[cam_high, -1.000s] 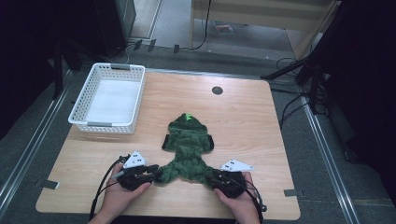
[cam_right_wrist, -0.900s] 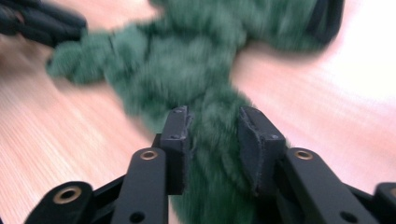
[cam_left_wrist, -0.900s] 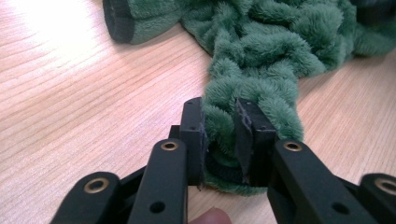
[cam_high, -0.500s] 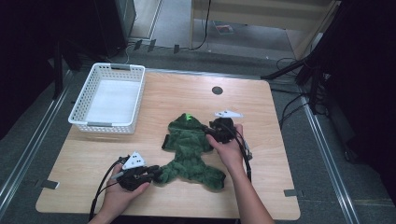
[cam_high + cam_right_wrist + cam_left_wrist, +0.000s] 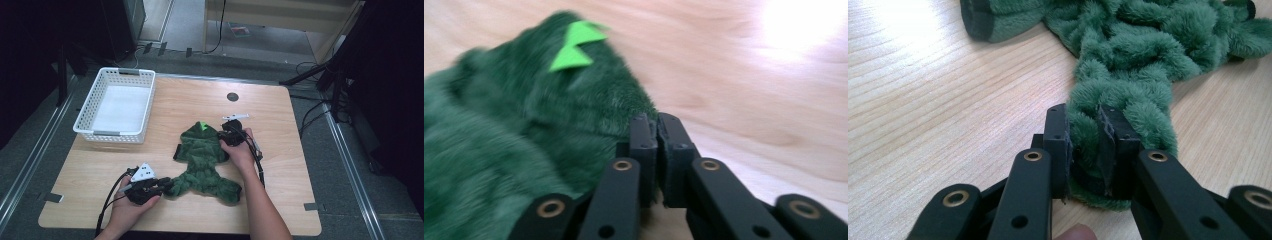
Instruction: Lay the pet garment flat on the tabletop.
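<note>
Two hand-held grippers on green plush garment (image 5: 204,160), spread mid-tabletop (image 5: 300,200) | left hand-held gripper (image 5: 1087,145) clamped on leg cuff | right hand-held gripper (image 5: 657,150) just closed, jaws together at hood edge, grip unclear | step: likely folding | next: lift hood edge toward legs

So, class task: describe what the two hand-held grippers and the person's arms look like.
Each hand-held gripper, left and right, is black with two flat-padded jaws on hinged links fixed by brass-coloured rivets. A light grey three-cornered plate sits on top of each, and a black cable trails back. The forearms are bare, with no sleeves.
</note>
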`<action>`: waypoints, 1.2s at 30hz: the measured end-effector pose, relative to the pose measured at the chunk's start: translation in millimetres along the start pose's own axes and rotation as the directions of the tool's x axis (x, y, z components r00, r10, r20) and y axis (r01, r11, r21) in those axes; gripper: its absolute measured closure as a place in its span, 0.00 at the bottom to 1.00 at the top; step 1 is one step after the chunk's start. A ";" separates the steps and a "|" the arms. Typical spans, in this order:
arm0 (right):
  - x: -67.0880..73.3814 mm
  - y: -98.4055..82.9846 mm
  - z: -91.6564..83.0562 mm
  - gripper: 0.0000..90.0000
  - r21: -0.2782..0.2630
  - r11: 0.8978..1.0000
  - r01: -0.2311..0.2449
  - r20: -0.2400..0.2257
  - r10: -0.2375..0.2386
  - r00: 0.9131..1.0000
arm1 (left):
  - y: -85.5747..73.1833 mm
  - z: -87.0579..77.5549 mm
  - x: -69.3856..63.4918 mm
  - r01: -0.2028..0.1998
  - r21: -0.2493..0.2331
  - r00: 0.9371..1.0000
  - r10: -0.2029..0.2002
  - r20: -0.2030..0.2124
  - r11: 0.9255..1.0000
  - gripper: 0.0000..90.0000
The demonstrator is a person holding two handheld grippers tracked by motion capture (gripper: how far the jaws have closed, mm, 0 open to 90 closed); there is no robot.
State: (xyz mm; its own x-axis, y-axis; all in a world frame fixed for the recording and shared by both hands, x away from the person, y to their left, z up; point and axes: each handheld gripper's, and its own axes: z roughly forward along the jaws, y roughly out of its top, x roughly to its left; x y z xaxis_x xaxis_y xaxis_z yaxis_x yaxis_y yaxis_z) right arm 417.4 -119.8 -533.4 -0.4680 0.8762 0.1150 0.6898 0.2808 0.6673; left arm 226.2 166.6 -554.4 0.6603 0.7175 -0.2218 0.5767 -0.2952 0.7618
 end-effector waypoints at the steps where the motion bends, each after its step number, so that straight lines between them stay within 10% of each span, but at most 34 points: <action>1: -3.1 0.4 0.2 0.99 -0.012 1.000 -0.018 0.009 0.018 1.000 | 0.0 0.0 0.0 0.000 0.000 1.000 0.000 0.000 1.000 0.85; 5: -11.3 -0.3 2.0 0.99 -0.037 0.998 -0.050 0.036 0.051 0.998 | -0.3 -0.5 0.1 -0.002 -0.005 1.000 0.002 0.010 1.000 0.85; 9: -10.9 -1.6 1.4 0.87 -0.042 0.998 -0.049 -0.023 0.048 0.999 | -1.6 -2.7 -3.1 -0.048 -0.034 0.997 0.050 0.054 0.998 0.76; 17: -3.2 -7.6 -33.6 0.68 -0.134 0.991 -0.022 -0.110 0.007 0.994 | -1.9 -10.2 1.8 -0.014 -0.044 0.996 0.018 0.088 0.999 0.71; 23: 2.9 -43.2 -64.9 0.66 -0.136 0.990 0.043 -0.097 -0.056 0.994 | -2.4 -12.6 1.2 -0.031 -0.031 0.996 0.033 0.079 0.999 0.78; 36: 12.0 -115.1 -114.1 0.63 -0.148 0.989 -0.008 -0.146 -0.014 0.989 | -5.3 -26.5 4.0 -0.011 -0.050 0.997 0.014 0.070 0.999 0.71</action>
State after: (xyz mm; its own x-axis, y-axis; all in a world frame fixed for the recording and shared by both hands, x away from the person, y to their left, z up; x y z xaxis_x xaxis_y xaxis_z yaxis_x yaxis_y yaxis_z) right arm 269.4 -186.3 -524.8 -0.5531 0.8057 0.2119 0.6041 0.2127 0.7680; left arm 213.1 187.7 -543.2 0.7002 0.6677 -0.2529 0.5450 -0.2710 0.7935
